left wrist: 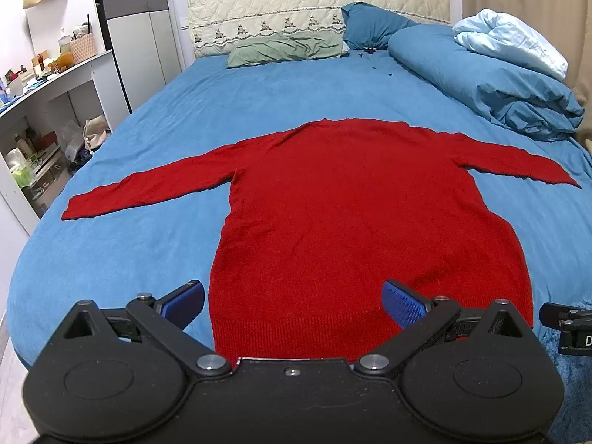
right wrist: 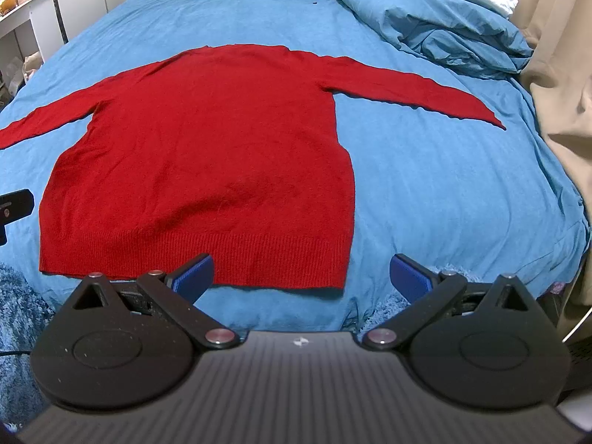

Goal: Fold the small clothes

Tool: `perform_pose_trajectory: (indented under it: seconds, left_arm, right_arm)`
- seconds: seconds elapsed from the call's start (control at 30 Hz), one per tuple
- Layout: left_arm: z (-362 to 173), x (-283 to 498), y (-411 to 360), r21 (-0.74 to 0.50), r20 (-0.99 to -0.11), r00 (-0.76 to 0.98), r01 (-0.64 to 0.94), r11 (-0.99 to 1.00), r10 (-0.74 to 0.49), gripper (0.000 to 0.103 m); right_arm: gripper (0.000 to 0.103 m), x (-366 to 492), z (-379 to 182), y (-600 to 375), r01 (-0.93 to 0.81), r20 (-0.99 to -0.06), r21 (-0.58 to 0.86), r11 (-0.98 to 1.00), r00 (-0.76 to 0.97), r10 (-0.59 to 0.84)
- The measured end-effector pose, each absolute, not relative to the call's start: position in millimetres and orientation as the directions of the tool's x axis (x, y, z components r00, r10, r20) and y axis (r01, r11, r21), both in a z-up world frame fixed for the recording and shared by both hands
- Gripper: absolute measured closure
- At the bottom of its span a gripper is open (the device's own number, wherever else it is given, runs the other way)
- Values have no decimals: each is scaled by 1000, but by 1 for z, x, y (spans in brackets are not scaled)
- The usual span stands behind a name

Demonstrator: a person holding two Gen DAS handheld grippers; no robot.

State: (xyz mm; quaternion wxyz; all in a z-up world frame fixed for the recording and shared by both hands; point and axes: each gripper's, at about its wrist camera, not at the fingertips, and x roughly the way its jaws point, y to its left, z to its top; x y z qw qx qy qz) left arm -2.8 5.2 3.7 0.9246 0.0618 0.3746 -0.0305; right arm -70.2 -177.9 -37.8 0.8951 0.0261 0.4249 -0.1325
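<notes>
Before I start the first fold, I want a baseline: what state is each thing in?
red sweater: spread flat, sleeves out, unfolded
left gripper: open, over the hem, empty
right gripper: open, at the hem's right corner, empty
blue duvet: bunched up
green pillow: lying flat, wrinkled

Green pillow [left wrist: 285,49] at headboard [left wrist: 318,0]; bunched blue duvet [left wrist: 492,85] right.

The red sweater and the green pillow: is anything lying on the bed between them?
No. In the left wrist view, only bare blue sheet stretches from the red sweater to the green pillow.
</notes>
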Motion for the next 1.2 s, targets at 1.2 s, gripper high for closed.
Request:
perform_pose_trajectory:
  seconds: [1.2]
  left_arm:
    - [1,-4,9,77,-694,720,79,994,-3,0]
  right_arm:
    - [0,-71,-40,-179,257,-771,-63,964,601,-211]
